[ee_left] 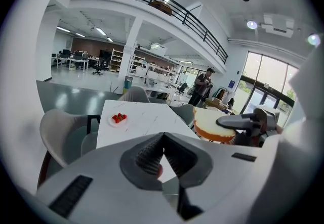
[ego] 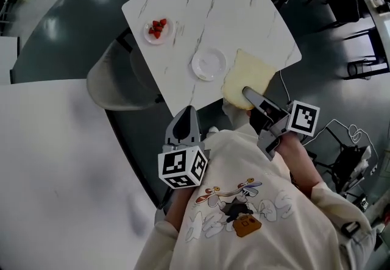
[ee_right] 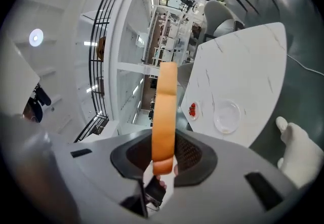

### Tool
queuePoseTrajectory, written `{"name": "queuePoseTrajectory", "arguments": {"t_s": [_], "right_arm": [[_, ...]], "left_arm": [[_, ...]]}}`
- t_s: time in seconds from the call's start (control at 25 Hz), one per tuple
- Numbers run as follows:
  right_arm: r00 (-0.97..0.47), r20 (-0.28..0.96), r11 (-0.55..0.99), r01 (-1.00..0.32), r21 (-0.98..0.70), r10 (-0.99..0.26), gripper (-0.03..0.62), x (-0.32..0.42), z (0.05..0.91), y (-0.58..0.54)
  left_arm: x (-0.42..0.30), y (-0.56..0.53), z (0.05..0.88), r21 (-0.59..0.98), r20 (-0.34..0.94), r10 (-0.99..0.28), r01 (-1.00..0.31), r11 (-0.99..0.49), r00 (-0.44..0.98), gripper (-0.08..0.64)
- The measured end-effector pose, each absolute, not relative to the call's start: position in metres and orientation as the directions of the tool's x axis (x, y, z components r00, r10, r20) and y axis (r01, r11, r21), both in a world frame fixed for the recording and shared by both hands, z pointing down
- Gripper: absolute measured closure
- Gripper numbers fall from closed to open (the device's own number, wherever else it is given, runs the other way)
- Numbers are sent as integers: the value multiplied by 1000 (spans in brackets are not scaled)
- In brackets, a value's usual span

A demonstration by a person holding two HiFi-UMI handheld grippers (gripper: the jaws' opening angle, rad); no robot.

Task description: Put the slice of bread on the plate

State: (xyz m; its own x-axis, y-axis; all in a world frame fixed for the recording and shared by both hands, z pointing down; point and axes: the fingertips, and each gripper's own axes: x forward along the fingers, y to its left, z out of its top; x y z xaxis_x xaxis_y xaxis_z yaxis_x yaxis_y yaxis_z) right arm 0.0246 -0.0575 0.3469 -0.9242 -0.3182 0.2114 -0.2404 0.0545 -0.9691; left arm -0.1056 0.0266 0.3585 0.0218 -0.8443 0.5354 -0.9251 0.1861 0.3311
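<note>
The right gripper [ego: 248,93] clamps the pale square slice of bread [ego: 250,71] by its near edge. The small round white plate [ego: 196,64] lies just ahead-left of its tips. The left gripper [ego: 186,111] has its jaws together, empty.

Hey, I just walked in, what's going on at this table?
A person holds a two-jaw gripper in each hand at a white marble-patterned table. The right gripper is clamped on a pale square slice of bread, holding it at the table's near edge beside the empty round white plate, not on it yet. The left gripper is shut, empty, back near the person's body. A small plate of red strawberries sits farther off.
</note>
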Motion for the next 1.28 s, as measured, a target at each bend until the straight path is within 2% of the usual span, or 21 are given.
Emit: {"name": "queuePoseTrajectory", "arguments": {"t_s": [0.28, 0.4, 0.64, 0.92, 1.28], "right_arm": [[-957, 227, 119, -251, -961, -180, 499, 12, 364, -120], [-963, 244, 80, -254, -964, -113, 499, 3, 383, -130], [-933, 360, 113, -358, -927, 2, 499, -2, 403, -144], [-926, 350, 186, -322, -928, 144, 499, -41, 424, -154], [-800, 523, 243, -466, -851, 296, 499, -68, 521, -144]], "left_arm": [[-113, -31, 372, 307, 561, -827, -918, 250, -37, 551], [-117, -39, 384, 302, 580, -812, -908, 291, -67, 551], [-124, -41, 399, 297, 619, -778, -886, 357, -106, 551], [-140, -40, 432, 304, 663, -741, -864, 401, -111, 551], [-155, -52, 488, 312, 714, -696, -855, 414, -76, 551]]}}
